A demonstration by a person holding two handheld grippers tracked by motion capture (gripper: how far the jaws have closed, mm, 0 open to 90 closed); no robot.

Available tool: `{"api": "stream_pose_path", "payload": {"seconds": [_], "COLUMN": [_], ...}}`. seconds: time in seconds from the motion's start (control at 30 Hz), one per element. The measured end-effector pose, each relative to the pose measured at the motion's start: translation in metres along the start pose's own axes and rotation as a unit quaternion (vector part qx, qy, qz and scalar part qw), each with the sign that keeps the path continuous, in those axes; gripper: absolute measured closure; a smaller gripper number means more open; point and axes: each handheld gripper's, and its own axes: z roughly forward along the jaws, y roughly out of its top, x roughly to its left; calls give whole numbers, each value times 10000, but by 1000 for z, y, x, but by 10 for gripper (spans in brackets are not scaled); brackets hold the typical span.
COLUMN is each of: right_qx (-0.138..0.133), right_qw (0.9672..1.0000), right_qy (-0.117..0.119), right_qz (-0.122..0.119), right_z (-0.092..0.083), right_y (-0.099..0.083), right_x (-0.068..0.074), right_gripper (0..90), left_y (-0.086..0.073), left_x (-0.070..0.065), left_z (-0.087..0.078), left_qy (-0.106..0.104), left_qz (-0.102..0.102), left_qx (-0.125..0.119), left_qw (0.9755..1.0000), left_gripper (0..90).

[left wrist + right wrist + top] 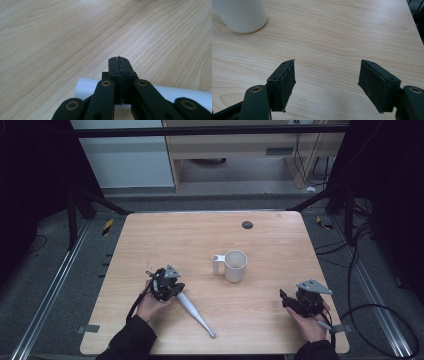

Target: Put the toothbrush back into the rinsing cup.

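A white mug (236,265) stands upright near the table's middle, its handle to the left. A long white tool (193,310), thick at one end and thin at the other, lies flat at the front left. My left gripper (169,286) hovers right over its thick end. In the left gripper view, the jaws (119,62) are shut pad to pad with nothing between them, and the white tool (86,88) lies beneath and behind them. My right gripper (290,301) rests at the front right. It (327,72) stands open and empty, with the mug (242,15) beyond it at the upper left.
The wooden table (210,232) has a small dark round spot (247,224) near its far edge. Black cables and metal frame rails run along the floor on both sides. Bare wood lies between the two grippers.
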Motion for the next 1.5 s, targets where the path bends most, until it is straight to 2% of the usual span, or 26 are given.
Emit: {"api": "stream_pose_path", "payload": {"seconds": [0.33,1.0,1.5], "right_qx": [17,16,6], "right_qw": [10000,10000,10000], "right_qy": [-5,-39,-69], "right_qz": [3,5,6], "right_z": [0,-2,-2], "right_y": [0,-1,-1], "right_x": [0,-2,-3], "right_gripper": [293,292,291], "left_y": [-5,-21,-29], "left_x": [2,-2,-7], "left_z": [-3,-20,-27], "left_qy": [5,116,46], "left_qz": [-41,35,14], "left_qx": [30,132,161], "left_qw": [10000,9998,9999], "left_gripper": [898,898,898]}}
